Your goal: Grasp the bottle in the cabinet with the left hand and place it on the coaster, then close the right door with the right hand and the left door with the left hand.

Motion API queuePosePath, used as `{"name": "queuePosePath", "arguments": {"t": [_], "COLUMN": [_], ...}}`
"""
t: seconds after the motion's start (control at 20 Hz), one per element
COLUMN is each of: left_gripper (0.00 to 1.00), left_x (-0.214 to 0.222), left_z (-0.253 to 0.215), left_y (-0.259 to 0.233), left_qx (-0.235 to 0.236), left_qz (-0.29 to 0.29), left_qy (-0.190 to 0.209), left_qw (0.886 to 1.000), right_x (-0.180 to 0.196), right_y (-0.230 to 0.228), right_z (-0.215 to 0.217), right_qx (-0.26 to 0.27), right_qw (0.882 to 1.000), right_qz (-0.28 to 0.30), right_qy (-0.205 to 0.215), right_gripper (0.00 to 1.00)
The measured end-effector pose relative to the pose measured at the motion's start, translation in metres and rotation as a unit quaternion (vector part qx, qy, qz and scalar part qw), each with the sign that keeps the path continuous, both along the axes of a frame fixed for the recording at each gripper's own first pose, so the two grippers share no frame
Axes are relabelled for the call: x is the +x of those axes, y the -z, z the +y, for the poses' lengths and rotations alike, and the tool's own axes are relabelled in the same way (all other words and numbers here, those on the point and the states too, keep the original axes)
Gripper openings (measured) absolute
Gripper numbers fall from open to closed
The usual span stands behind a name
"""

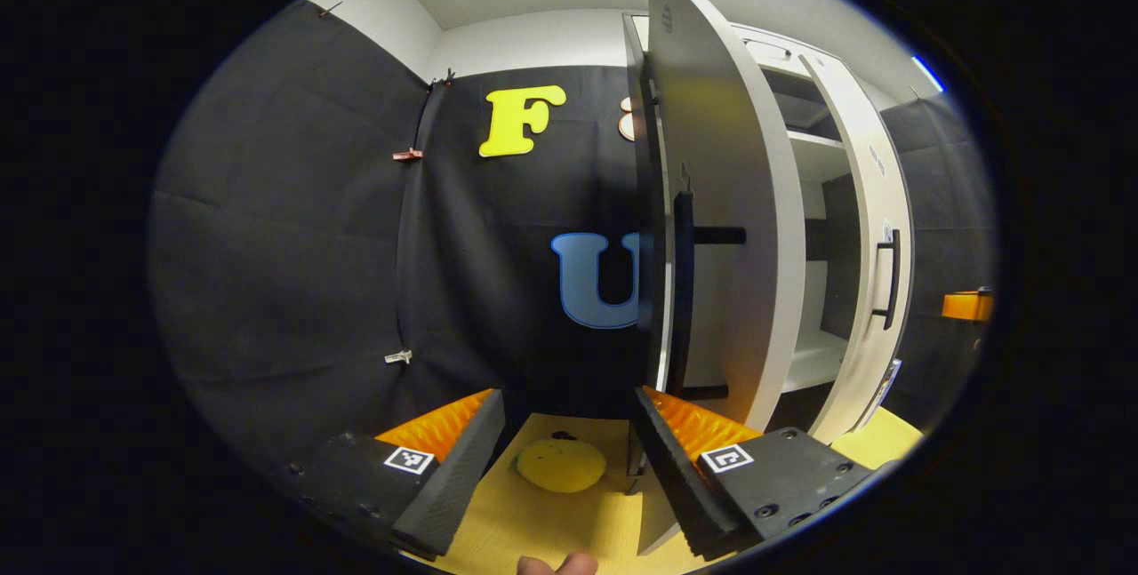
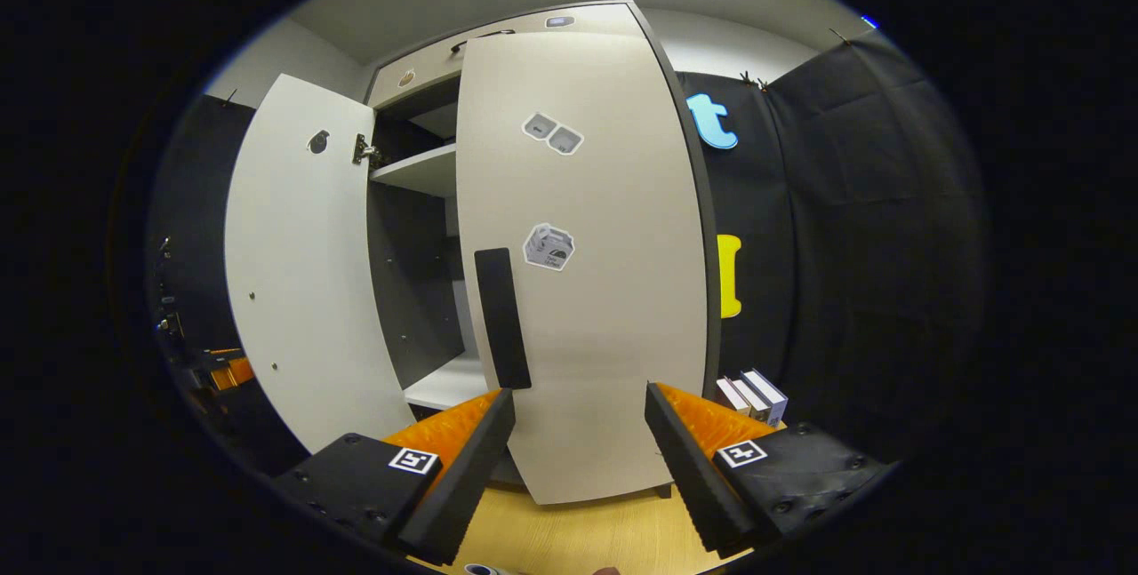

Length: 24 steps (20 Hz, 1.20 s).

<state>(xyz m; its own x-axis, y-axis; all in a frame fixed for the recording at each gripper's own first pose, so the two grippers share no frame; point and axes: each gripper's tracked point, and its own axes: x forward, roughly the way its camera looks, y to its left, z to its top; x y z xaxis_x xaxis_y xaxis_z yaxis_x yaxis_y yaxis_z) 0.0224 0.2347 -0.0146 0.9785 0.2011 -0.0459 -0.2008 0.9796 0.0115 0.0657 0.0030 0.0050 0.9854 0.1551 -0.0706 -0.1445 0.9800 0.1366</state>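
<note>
My left gripper point(image 1: 569, 402) is open and empty above the wooden table point(image 1: 533, 522). A round yellow coaster point(image 1: 560, 464) lies on the table between its fingers, farther off. The cabinet's left door point(image 1: 720, 228) stands open, seen nearly edge-on, and its black handle point(image 1: 681, 291) rises just above my right-hand finger point(image 1: 676, 459). My right gripper point(image 2: 580, 397) is open and empty, facing the outer face of the right door point(image 2: 605, 308). That door's black handle point(image 2: 502, 317) is just above the left-hand finger point(image 2: 462, 459). The left door point(image 2: 298, 273) swings wide open at the left.
White shelves point(image 2: 440, 384) show inside the cabinet through the gap between the doors. Small boxes point(image 2: 754, 395) stand on the table right of the cabinet. The right door point(image 1: 876, 273) and its handle point(image 1: 889, 277) appear beyond the left door. A fingertip point(image 1: 556, 564) pokes in at the bottom.
</note>
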Motion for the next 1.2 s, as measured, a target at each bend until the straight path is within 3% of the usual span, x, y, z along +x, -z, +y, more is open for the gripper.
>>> {"name": "queuePosePath", "arguments": {"t": [0.45, 1.2], "left_gripper": [0.93, 0.93], "left_x": [0.006, 0.074], "left_z": [-0.073, -0.191], "left_y": [0.000, -0.004], "left_qx": [-0.016, -0.037], "left_qz": [-0.001, -0.011], "left_qy": [0.065, 0.142], "left_qw": [0.998, 0.989], "right_x": [-0.005, -0.014], "right_y": [-0.008, -0.014], "right_z": [-0.015, -0.038], "right_qx": [0.047, -0.036], "right_qw": [0.999, 0.999], "right_qz": [0.007, -0.006], "right_qy": [0.004, 0.019], "right_gripper": [0.98, 0.98]}}
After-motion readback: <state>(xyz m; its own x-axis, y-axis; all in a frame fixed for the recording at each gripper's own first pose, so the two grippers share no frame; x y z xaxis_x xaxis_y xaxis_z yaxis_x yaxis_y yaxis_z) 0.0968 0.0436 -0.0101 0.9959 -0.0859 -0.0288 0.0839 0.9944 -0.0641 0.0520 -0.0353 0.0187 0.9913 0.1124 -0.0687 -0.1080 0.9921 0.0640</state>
